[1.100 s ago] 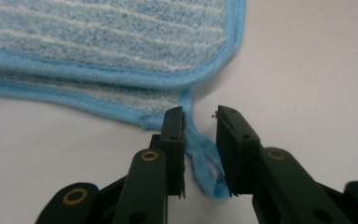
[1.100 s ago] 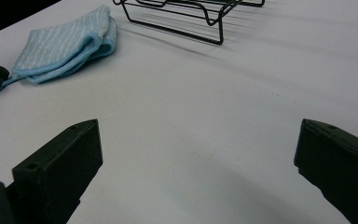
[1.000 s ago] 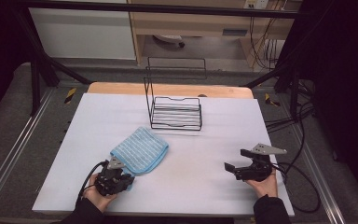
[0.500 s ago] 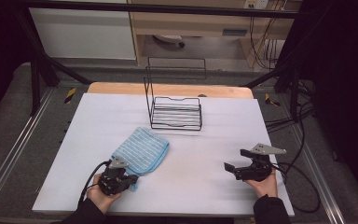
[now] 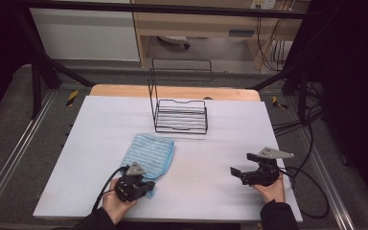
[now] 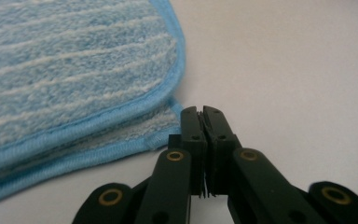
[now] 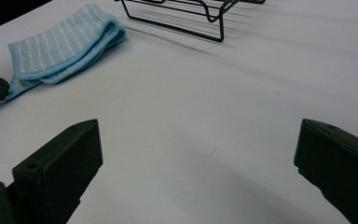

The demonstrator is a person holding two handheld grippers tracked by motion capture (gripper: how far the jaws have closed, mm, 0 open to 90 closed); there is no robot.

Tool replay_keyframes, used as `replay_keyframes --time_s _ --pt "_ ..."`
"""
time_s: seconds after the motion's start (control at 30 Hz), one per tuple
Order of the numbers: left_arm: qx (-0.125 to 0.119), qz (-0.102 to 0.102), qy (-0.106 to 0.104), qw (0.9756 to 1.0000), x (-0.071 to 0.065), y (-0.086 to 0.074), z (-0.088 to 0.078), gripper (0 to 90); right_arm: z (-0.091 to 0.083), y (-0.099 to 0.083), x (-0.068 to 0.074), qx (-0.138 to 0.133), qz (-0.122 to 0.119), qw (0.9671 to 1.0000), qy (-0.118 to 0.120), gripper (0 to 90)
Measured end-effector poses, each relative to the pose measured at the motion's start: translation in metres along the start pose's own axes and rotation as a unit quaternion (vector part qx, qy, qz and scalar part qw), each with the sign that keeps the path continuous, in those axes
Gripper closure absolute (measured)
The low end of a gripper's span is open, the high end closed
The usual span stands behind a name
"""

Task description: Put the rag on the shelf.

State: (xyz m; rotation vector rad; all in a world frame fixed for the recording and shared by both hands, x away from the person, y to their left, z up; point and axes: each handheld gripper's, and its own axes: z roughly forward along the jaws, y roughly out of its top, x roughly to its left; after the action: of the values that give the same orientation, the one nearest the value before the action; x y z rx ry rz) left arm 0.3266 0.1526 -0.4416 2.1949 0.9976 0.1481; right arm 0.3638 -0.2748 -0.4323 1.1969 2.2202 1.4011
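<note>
cloth (image 5: pixel 149 154) on table (image 5: pixel 86 139), centre-left | wire rack (image 5: pixel 180 115) behind it | left claw (image 5: pixel 149 187) at cloth's near corner

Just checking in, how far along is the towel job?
Done: the blue striped microfibre towel lies folded on the white table. In hand: the left gripper is shut at its corner. Left: the black wire rack holds nothing, and the right gripper waits open.

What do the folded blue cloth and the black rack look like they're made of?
Cloth: looks like microfibre terry, with a fuzzy pile in pale stripes and a stitched blue binding along the edge. Rack: thin bent metal wire, apparently black-coated with a smooth finish; coating type unclear.
</note>
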Motion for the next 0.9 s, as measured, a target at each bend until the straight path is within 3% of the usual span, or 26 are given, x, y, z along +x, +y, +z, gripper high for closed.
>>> replay_keyframes --time_s 0.1,0.2,0.3,0.4,0.53,0.67,0.77,0.9 --pt "0.002 0.012 -0.002 0.9999 -0.007 0.002 0.005 88.5 0.0 0.0 0.0 0.002 0.001 1.0 0.001 1.5" --pt "0.0 0.009 -0.023 0.9997 -0.011 0.004 0.006 90.0 0.0 0.0 0.0 0.002 0.0 1.0 0.0 1.5" --pt "0.001 0.021 -0.017 0.9996 -0.016 0.004 0.009 90.0 0.001 0.0 0.0 0.001 -0.002 1.0 0.0 1.5" --pt "-0.021 0.018 -0.013 0.9995 -0.012 0.005 0.001 88.4 0.001 0.0 0.001 0.0 0.001 1.0 0.001 1.6" --pt "-0.054 -0.004 0.013 0.9984 0.008 0.009 -0.021 69.3 0.001 0.0 0.001 0.0 0.001 1.0 0.002 1.6" --pt "-0.069 -0.028 0.07 0.9947 0.042 0.007 -0.037 52.9 0.002 0.0 0.002 0.001 0.003 1.0 0.005 1.9" --pt "-0.063 -0.05 0.098 0.9919 0.068 0.003 -0.043 46.1 0.004 0.001 0.005 0.003 0.001 1.0 0.008 2.1" --pt "-0.04 -0.07 0.109 0.9907 0.089 -0.003 -0.041 43.5 0.01 0.003 0.011 0.008 -0.003 0.9999 0.013 2.2"
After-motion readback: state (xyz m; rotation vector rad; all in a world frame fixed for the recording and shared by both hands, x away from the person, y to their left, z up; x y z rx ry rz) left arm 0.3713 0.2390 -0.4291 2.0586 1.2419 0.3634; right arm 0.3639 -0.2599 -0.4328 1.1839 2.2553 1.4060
